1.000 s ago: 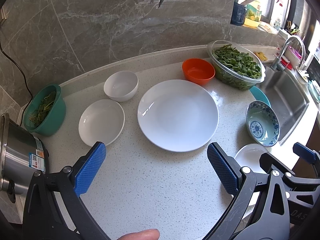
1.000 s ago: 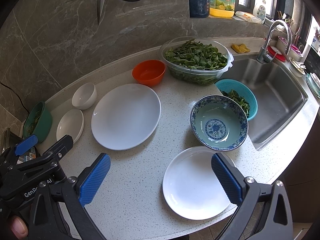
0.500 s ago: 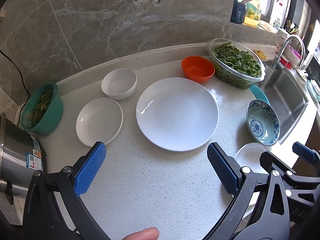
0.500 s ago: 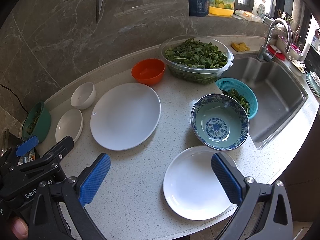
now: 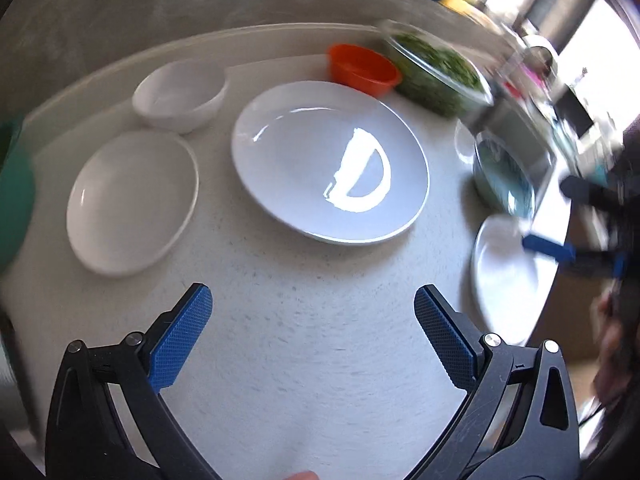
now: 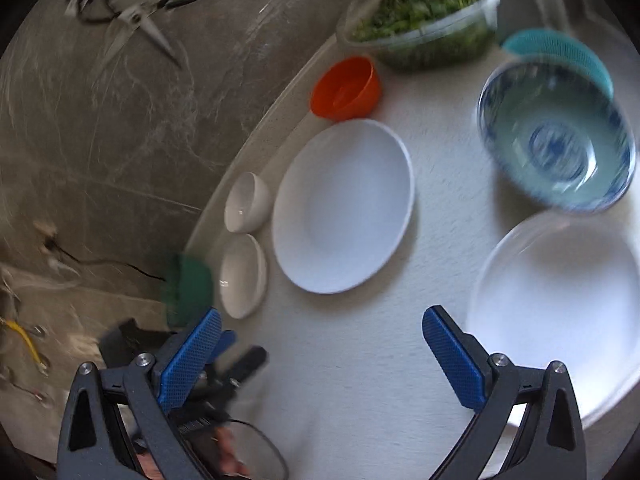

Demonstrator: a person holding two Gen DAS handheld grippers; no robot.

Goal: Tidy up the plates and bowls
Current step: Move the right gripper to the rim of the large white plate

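Both views are blurred by motion. The left gripper [image 5: 313,312] has its jaws wide apart and holds nothing; below it there is only the bare speckled countertop [image 5: 304,344]. The large white plate [image 5: 328,160] lies ahead of the jaws, a little to the right of their middle, and is not between the fingers. To the left of it is a small white shallow dish [image 5: 132,200], and behind that dish stands a white bowl [image 5: 180,96]. An orange bowl [image 5: 362,68] sits just behind the large plate, beside a clear container of green leaves [image 5: 436,68].

The right gripper [image 6: 322,344] is also opened wide and grips nothing. A second white plate [image 6: 560,300] lies at the right side; the right finger stands at its near left edge, but whether it touches the plate cannot be told. The plate is outside the gap between the fingers. Just behind this plate is a blue-patterned bowl [image 6: 556,140], and behind it a teal strainer basket [image 6: 560,50].
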